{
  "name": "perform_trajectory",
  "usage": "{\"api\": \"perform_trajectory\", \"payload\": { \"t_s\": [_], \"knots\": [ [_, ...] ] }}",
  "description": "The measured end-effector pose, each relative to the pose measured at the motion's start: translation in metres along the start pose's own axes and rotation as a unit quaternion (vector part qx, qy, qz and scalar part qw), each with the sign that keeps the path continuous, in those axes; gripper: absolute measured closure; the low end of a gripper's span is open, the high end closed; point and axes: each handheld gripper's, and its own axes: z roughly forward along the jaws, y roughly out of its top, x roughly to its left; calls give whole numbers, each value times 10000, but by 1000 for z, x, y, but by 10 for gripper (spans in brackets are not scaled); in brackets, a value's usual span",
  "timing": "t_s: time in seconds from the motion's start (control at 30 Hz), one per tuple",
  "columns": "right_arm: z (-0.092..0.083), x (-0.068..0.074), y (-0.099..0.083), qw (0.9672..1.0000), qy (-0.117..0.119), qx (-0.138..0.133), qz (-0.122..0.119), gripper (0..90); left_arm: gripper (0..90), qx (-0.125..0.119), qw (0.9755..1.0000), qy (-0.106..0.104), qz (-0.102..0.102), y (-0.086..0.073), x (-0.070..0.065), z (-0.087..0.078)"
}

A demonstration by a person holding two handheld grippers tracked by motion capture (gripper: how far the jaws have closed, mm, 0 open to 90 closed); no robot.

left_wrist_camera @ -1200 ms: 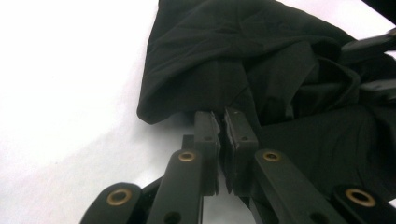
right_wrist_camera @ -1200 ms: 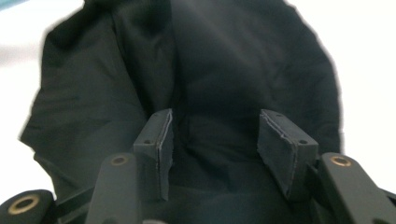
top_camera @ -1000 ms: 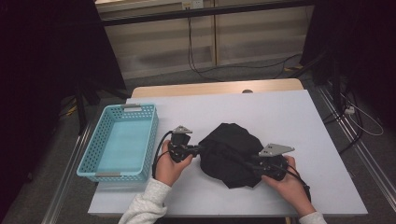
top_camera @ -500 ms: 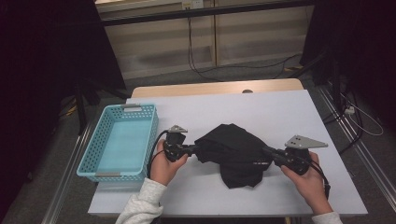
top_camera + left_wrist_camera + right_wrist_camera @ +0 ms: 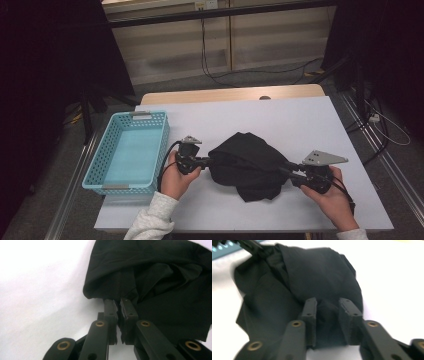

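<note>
A crumpled black cloth garment (image 5: pixel 248 165) lies on the white table (image 5: pixel 280 120), a little toward the near edge and roughly midway between the left and right edges. No brand mark, label or writing can be read on the fabric, on the grippers or on the table in any of the views.

The left gripper (image 5: pixel 205 162) lies level at the garment's left side. In the left gripper view its jaws stand almost together, pinching a fold at the hem of the dark fabric (image 5: pixel 150 277), which bunches up just beyond the pads.

The right gripper (image 5: pixel 289 170) is at the garment's right side, its grey three-cornered plate (image 5: pixel 324 158) on top. Its jaws have just been opening; in the right gripper view they stand a moderate way apart with the black cloth (image 5: pixel 312 277) lying between them, and the pads do not appear to press on it.

A light blue plastic basket with perforated walls (image 5: pixel 100 165) sits along the table's left edge, just beside the left hand (image 5: pixel 175 177) and apart from the garment. The right hand (image 5: pixel 332 197) is near the table's near right corner.
</note>
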Motion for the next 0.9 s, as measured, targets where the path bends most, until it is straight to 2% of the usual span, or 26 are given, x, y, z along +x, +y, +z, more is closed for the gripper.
{"api": "perform_trajectory", "payload": {
  "t_s": [0.07,0.13,0.2,0.27,0.3,0.37,0.47,0.53,0.57,0.67,0.77,0.9],
  "knots": [
    [4,3,5,10000,3,-35,-23,545,850,5,10000,5,10,0,-1,1],
    [10,8,9,9998,156,-70,-78,482,850,10,10000,-10,6,0,-2,2],
    [17,16,11,9993,283,15,-252,461,850,32,10000,-16,21,0,-3,2],
    [24,23,11,9988,274,147,-372,455,850,32,10000,-2,38,-1,-3,2],
    [27,24,10,9985,237,217,-443,472,850,24,10000,-13,31,-1,-2,2],
    [34,23,8,9978,8,392,-527,549,850,28,10000,7,33,-1,-2,1],
    [35,14,3,9978,-162,484,-417,773,850,8,10000,4,39,-1,-2,-1],
    [29,8,2,9985,-176,420,-295,861,850,-1,10000,20,46,0,-2,-1],
    [26,5,3,9987,-211,381,-265,864,850,11,10000,24,47,0,-2,-1],
    [9,-6,8,9992,-398,-3,-28,870,850,31,10000,43,37,-1,-1,-1],
    [-8,-16,11,9975,-621,-316,145,871,849,35,10000,16,37,-1,-1,-1],
    [-23,-22,11,9962,-669,-467,289,871,848,-14,10000,-24,61,1,-4,-2]
  ]
}}
